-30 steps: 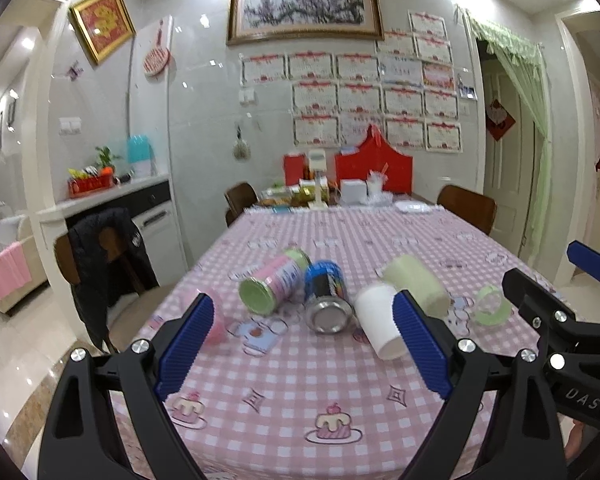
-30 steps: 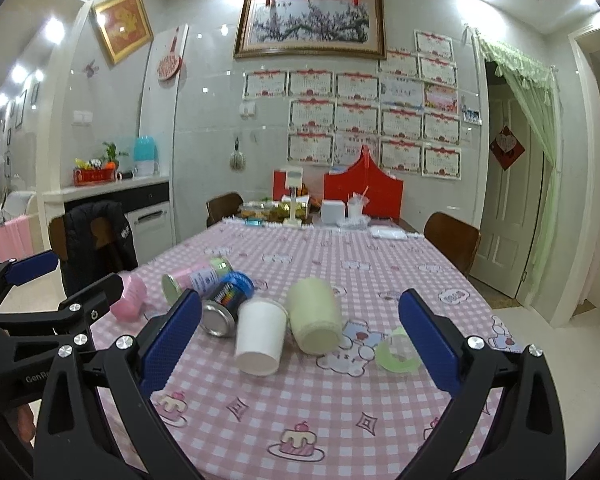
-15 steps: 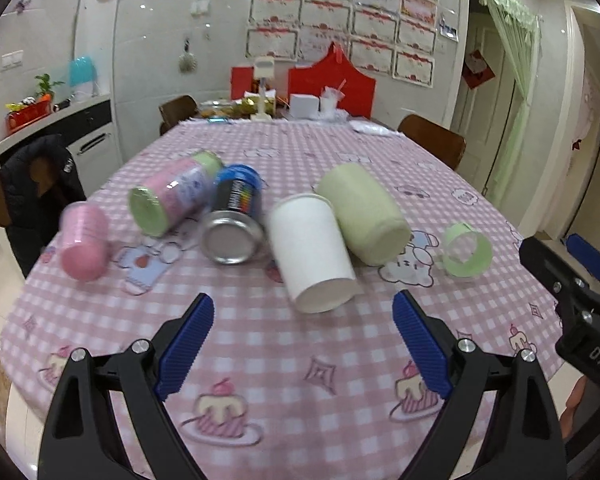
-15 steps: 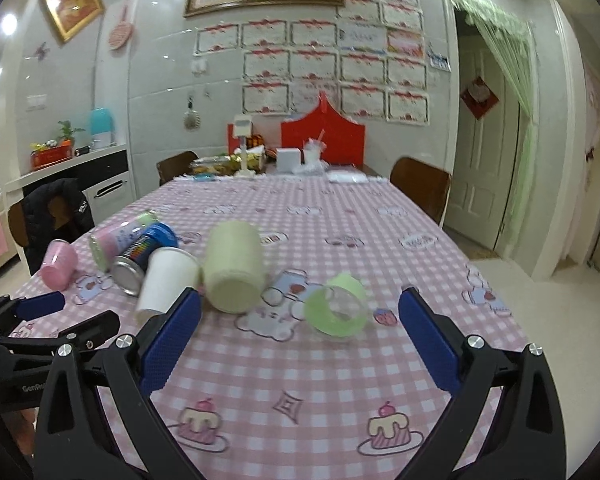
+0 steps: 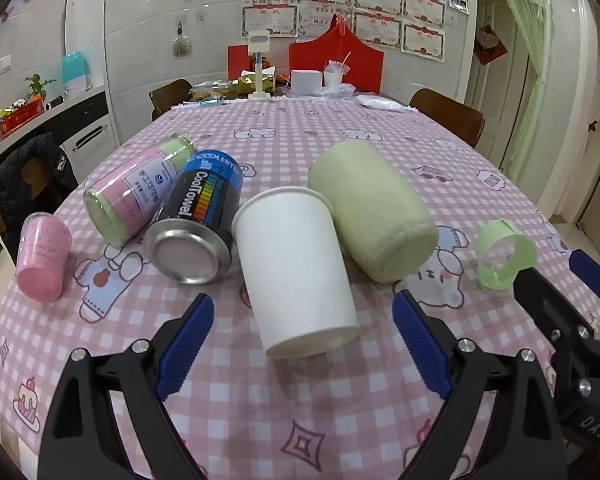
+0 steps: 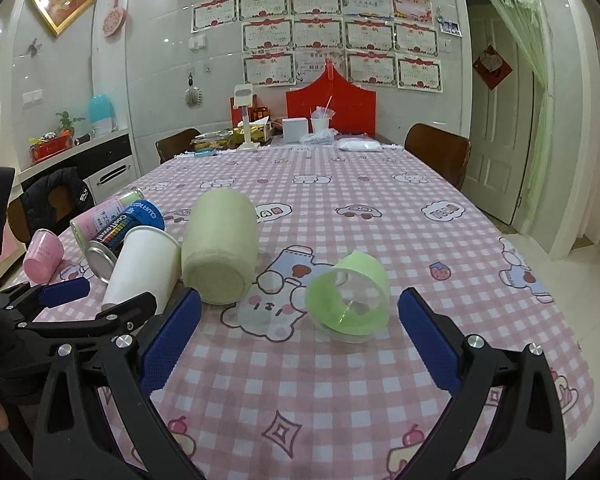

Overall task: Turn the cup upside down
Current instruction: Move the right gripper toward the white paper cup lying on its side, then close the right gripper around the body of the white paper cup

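Note:
A white paper cup point(image 5: 296, 268) lies on its side on the pink checked tablecloth point(image 5: 260, 408), base towards me; it also shows in the right wrist view point(image 6: 142, 274). My left gripper point(image 5: 300, 344) is open and empty just short of its base, jaws wide on either side. A small clear cup with a green band point(image 6: 348, 296) lies on its side, mouth towards me; it also shows in the left wrist view point(image 5: 504, 254). My right gripper point(image 6: 298, 334) is open and empty just in front of it.
A pale green cylinder point(image 5: 372, 212), a blue can point(image 5: 198, 220), a pink and green canister point(image 5: 134, 190) and a small pink cup point(image 5: 44, 258) also lie on the table. Boxes and clutter point(image 6: 300, 130) stand at the far end. Chairs point(image 6: 438, 156) flank the table.
Both grippers have moved forward and lower towards the table. The white cup now lies close between the left jaws, the green-banded cup close before the right. Both stay open.

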Motion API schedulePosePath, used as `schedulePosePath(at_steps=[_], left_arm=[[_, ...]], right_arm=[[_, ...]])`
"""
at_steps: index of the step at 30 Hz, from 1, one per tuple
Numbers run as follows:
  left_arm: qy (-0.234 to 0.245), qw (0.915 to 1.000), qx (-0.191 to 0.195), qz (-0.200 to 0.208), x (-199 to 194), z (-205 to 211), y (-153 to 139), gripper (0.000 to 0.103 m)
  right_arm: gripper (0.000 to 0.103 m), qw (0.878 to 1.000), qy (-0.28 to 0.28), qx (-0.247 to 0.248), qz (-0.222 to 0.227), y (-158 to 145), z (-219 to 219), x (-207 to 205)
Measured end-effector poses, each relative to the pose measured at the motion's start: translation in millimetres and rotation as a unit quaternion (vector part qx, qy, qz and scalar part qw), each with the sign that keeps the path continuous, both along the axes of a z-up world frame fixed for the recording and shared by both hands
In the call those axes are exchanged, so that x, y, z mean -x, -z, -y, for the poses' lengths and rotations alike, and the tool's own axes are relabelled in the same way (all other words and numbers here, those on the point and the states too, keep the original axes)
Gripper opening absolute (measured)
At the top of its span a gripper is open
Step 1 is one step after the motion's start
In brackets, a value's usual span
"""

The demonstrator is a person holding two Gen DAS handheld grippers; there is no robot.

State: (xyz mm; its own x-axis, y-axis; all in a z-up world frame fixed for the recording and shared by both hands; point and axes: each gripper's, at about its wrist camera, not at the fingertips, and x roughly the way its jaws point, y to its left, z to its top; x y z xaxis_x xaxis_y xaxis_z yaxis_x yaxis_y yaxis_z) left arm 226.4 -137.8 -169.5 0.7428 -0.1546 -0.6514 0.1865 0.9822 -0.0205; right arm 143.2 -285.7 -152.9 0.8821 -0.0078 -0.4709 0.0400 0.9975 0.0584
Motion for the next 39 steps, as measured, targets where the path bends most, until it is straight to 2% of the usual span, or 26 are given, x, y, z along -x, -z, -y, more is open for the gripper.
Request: schedulePosePath(at_steps=[4,9,10,11,12,16,27,35,39], left_arm=[[-0.003,0.9999,-0.010,0.005,-5,2,-1,0.089],[-0.006,0.9998,-0.009,-0.017,-18,-2,9,0.088],[-0.005,0.9998,-0.008,-0.019,-19,-3,10,0.085],[0.002,0.9997,-0.007,-0.024,-20,-2,12,0.070],[0.009,0.9995,-0.005,-0.029,-22,-1,12,0.062],[0.018,0.9995,-0.007,-0.024,-15,-3,13,0.062],[0.045,0.9982,0.028,-0.028,35,-31,5,0.061],[0.052,0.9983,0.025,-0.011,71,-52,-3,0.061],[0.054,0.9973,0.049,-0.007,77,-65,-8,0.061]], right_arm=[[0.095,1.000,0.002,-0.003,-0.003,2,2,-5],[0.095,1.000,-0.007,-0.011,-0.013,7,-1,-14],[0.095,1.000,-0.011,-0.013,-0.016,9,-3,-15],[0.095,1.000,-0.014,-0.014,-0.019,10,-5,-16],[0.095,1.000,-0.014,-0.014,-0.020,11,-7,-16],[0.095,0.999,-0.015,-0.020,-0.024,13,-8,-16],[0.095,0.999,-0.032,-0.012,-0.019,-1,-32,-1],[0.095,0.998,-0.047,-0.017,-0.027,-7,-56,17],[0.095,0.998,-0.041,-0.017,-0.034,-9,-64,23]])
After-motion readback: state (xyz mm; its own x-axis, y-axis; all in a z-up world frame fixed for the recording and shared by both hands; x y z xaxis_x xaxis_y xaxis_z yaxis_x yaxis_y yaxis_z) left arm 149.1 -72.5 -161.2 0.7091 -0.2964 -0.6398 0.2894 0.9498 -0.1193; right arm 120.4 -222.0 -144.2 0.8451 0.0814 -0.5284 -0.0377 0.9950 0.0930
